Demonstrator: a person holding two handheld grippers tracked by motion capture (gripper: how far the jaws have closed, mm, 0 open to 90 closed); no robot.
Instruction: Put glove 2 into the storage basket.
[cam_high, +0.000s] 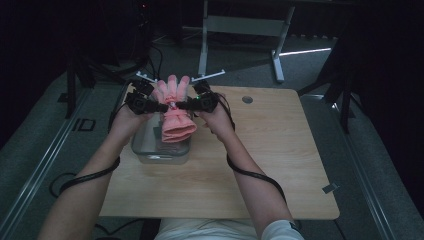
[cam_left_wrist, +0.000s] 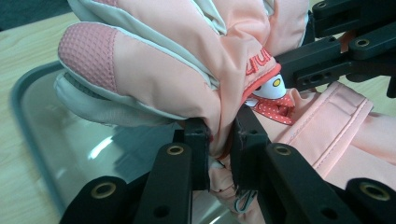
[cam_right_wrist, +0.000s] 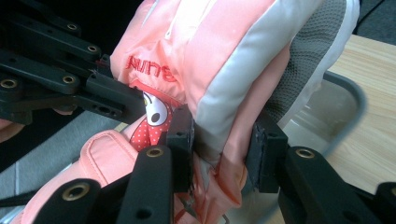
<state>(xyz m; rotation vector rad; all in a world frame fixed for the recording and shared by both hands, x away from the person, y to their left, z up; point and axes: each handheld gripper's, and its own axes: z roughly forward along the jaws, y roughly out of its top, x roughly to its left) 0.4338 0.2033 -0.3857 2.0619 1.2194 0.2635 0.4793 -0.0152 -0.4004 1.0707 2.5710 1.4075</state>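
A pink and white glove (cam_high: 175, 107) hangs in the air between both grippers, fingers pointing away from the person, cuff toward them. My left gripper (cam_high: 161, 106) pinches its wrist from the left; in the left gripper view my left gripper (cam_left_wrist: 220, 140) has its pads squeezing the fabric of the glove (cam_left_wrist: 187, 60). My right gripper (cam_high: 181, 105) grips the same wrist from the right; in the right gripper view my right gripper (cam_right_wrist: 224, 144) is shut on a thicker fold of the glove (cam_right_wrist: 219, 56). Below the glove stands a clear bin (cam_high: 145, 147).
The clear bin (cam_left_wrist: 37, 135) sits on the left half of a wooden table (cam_high: 270, 160). A round cable hole (cam_high: 247, 99) lies near the table's far edge. Beyond the table stands a grey metal frame (cam_high: 240, 25) on a dark floor.
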